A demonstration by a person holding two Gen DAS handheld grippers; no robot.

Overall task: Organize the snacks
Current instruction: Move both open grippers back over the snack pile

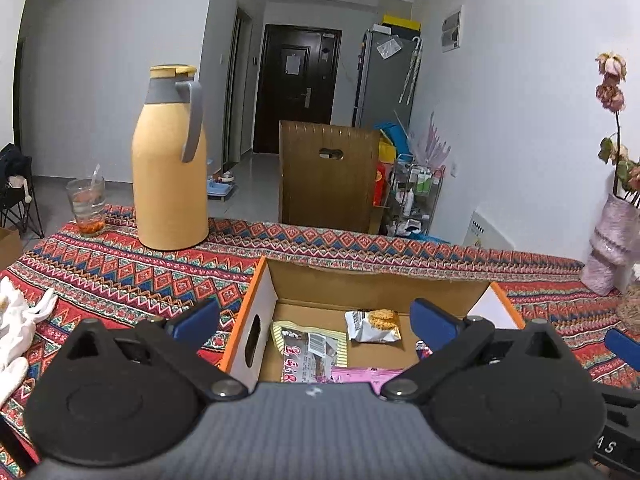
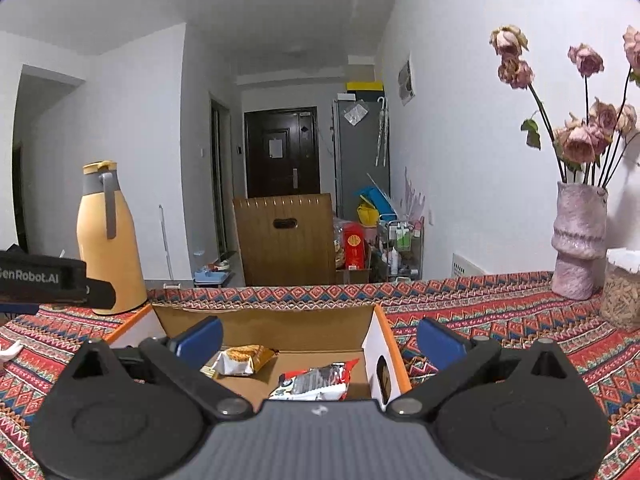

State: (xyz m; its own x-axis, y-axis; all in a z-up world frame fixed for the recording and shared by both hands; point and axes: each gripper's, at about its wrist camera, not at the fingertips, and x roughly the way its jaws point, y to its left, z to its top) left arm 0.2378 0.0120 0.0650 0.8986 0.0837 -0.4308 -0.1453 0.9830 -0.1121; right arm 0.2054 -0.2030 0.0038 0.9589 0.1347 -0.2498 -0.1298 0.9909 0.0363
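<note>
Left wrist: left gripper [image 1: 316, 322] spread wide, holding nothing, above cardboard box [image 1: 256, 292] holding snack packets [image 1: 310, 350]. Right wrist: right gripper [image 2: 320, 340] likewise gaping, empty, over the box; next pickup: close squarely across one packet.

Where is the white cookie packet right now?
The white cookie packet lies inside the open cardboard box, near its back wall, right of the green-edged wrapper.

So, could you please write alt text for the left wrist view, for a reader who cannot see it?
An open left gripper hovers over a cardboard box holding several snack packets, on a table with a patterned cloth. Behind stand a yellow thermos jug and a glass; a dark door is farther back.
</note>
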